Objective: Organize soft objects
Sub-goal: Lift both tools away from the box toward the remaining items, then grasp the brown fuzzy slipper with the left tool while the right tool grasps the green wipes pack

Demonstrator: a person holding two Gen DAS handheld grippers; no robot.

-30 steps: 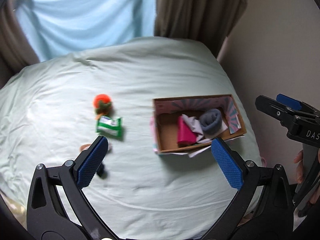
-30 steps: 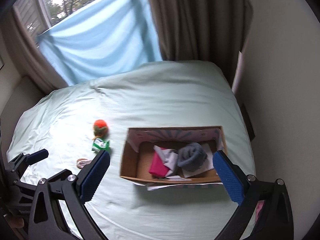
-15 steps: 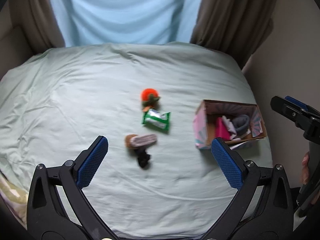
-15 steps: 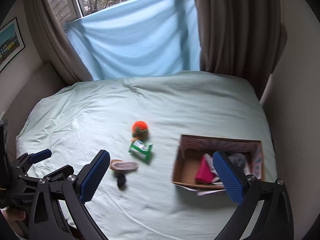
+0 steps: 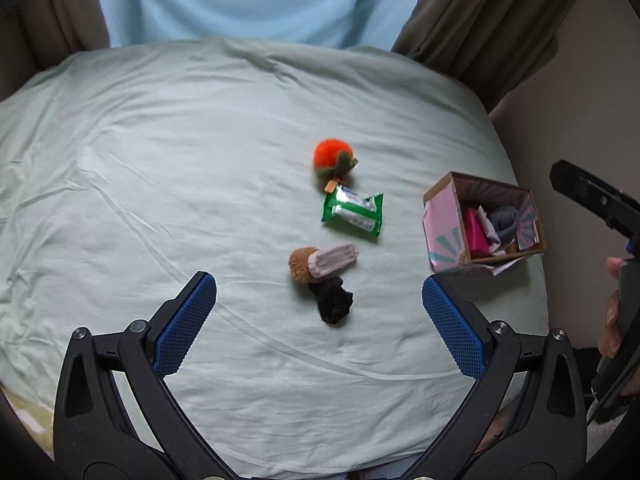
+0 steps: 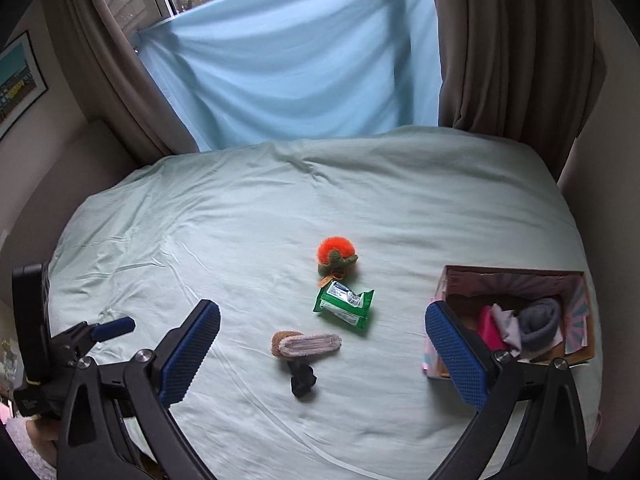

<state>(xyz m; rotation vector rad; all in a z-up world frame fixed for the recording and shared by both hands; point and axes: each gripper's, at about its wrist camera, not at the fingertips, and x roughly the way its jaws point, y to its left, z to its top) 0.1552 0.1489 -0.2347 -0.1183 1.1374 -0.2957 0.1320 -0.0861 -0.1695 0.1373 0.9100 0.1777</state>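
A: From the left wrist, our left tool (image 5: 319, 304) hangs with fingers spread wide and empty above the bed (image 5: 160, 168). Four soft things lie loose mid-sheet: an orange pompom (image 5: 333, 159), a green wipes pack (image 5: 353, 213), a brown-and-pink sock roll (image 5: 320, 262) touching a black fabric wad (image 5: 332, 300). The cardboard box (image 5: 444, 220) sits near the bed's right edge, already holding folded cloths.

B: From the right wrist, our right tool (image 6: 320, 350) is equally spread, gripping nothing, over the same row; the box (image 6: 512, 276) lies behind its right finger.

A: The risk, we judge: sock roll and black wad touch, so one pinch may drag both or drop one.

B: And a nudge could tip the box off the edge.
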